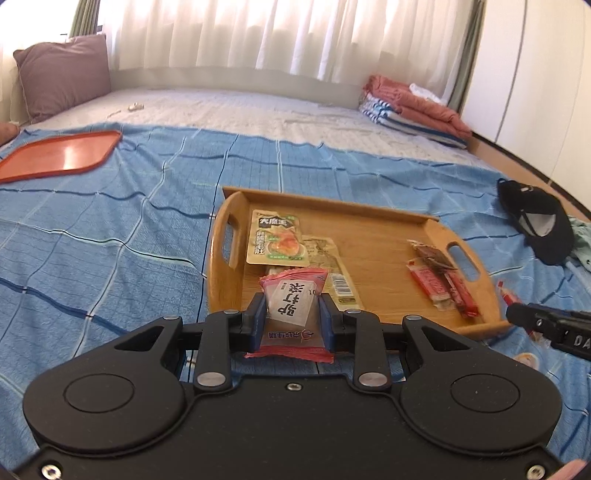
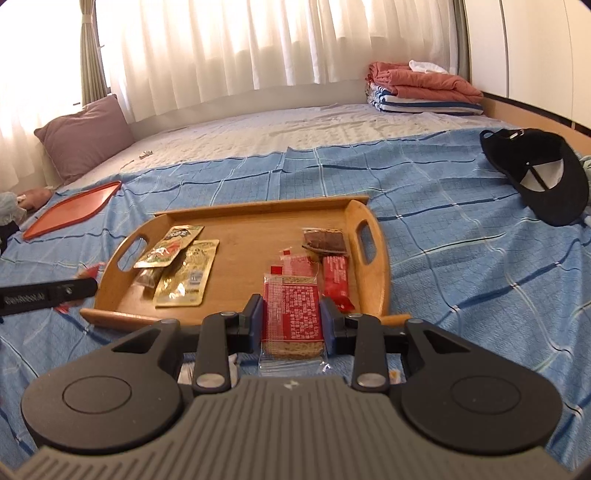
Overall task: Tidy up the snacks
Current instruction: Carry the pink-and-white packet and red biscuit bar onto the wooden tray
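Pink snack packet (image 1: 293, 314): clamped between the left gripper's (image 1: 291, 314) blue pads, at the near edge of the wooden tray (image 1: 373, 225).
Red cracker pack (image 2: 292, 317): gripped by the right gripper (image 2: 291, 319), also at the tray's near edge.
Tray contents: green-and-gold pouches (image 1: 275, 238) toward one handle, red packets (image 2: 334, 277) toward the other.
Tray: on the blue checked blanket (image 1: 110, 229).
Beyond the tray: orange lid (image 1: 59, 155), black cap (image 2: 535, 173), purple pillow (image 1: 62, 74).

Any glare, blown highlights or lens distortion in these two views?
Left wrist view: backlit curtains blown out, glare patch on the orange tray, fisheye bends the bed edge. Right wrist view: window overexposed at left, dark vignette corners, wooden tray sharp.
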Demonstrator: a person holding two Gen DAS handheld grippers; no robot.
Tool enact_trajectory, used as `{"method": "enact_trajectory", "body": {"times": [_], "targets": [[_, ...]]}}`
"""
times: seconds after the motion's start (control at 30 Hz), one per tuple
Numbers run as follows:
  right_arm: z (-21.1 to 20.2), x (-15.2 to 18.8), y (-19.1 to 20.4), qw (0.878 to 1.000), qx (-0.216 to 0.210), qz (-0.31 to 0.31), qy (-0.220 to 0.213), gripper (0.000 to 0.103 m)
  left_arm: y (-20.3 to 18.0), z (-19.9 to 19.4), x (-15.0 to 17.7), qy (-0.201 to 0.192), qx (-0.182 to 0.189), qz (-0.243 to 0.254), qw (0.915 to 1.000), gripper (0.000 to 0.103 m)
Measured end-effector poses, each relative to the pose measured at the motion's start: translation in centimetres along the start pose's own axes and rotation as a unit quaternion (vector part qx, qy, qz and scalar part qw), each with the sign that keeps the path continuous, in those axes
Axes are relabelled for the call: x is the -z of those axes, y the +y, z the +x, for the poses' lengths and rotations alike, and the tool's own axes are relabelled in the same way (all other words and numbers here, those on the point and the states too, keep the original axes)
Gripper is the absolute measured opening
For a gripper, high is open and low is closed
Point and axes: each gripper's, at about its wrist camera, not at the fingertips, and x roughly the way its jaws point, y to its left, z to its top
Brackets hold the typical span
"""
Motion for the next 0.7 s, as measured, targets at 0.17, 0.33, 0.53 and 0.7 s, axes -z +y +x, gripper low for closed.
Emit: {"method": "enact_trajectory", "body": {"times": [0.17, 0.33, 0.53, 0.7], "targets": [[2.8, -1.4, 0.4, 1.000, -0.013, 0.013, 0.018, 0.038, 0.2, 3.0, -0.7, 0.017, -0.011, -0.001, 0.9998, 0.028], [5.5, -2.3, 1.0, 0.999, -0.028, 0.019, 0.035, 0.038, 0.2, 5.3, -0.8, 0.032, -0.017, 0.006, 0.9993, 0.028], [8.7, -2.7, 1.5, 0.997, -0.038, 0.040, 0.060, 0.038, 0.1, 7.6, -0.3, 0.044, -0.019, 0.012, 0.9988, 0.028], [10.8, -2.5, 1.9, 0.995, -0.039, 0.046, 0.076, 0.038, 0.1, 8.8, -0.3, 0.046, -0.028, 0.016, 0.9984, 0.028]]}}
